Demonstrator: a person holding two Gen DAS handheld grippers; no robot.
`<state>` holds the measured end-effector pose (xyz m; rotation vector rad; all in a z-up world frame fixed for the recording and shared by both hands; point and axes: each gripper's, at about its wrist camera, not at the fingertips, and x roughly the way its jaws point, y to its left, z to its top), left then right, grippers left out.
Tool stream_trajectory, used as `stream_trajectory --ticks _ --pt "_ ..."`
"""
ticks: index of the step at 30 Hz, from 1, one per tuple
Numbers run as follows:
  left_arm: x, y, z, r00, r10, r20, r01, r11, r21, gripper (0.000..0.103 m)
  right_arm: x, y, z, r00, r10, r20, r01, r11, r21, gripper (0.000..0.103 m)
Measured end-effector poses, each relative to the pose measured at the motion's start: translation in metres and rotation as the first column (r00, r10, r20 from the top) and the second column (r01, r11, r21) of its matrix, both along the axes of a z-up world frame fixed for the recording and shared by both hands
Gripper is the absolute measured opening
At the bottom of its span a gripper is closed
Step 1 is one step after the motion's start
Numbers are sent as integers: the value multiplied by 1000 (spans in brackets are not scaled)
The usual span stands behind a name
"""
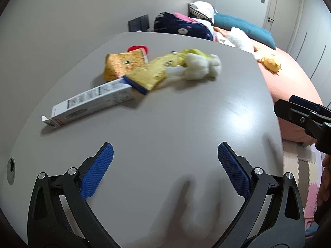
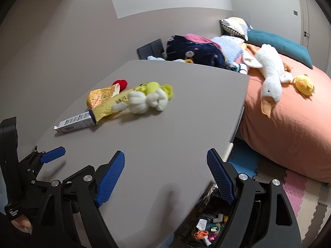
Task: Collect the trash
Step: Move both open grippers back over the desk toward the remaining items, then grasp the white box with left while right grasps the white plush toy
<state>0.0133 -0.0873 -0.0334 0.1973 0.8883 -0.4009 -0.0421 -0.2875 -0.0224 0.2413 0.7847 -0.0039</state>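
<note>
Grey table carries a light, crushable white carton; I'd pinch its midsection, both grippers spread empty.

A grey table is seen beside a bed covered with an orange sheet. On the sheet a white plush goose is laid, with a yellow plush chick just beside it. A teal cushion is placed along the far edge of the bed, and a patterned pillow is propped near the wall. A navy blanket with small prints is heaped at the head of the bed, behind the table's far edge. Foam floor mats in pink and cream are laid on the floor beside the bed. A closed door is seen in the far wall.
</note>
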Motion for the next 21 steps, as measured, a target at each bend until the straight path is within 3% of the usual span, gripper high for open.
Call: stream_trajectory --ticks 9,21 --pt "25 31 -2 1000 13 13 -14 1000 20 98 41 25 -10 999 0 -53 3 998 63 82" --pt "69 58 5 997 -45 65 40 996 75 98 92 35 -12 987 -130 -92 143 978 151 82"
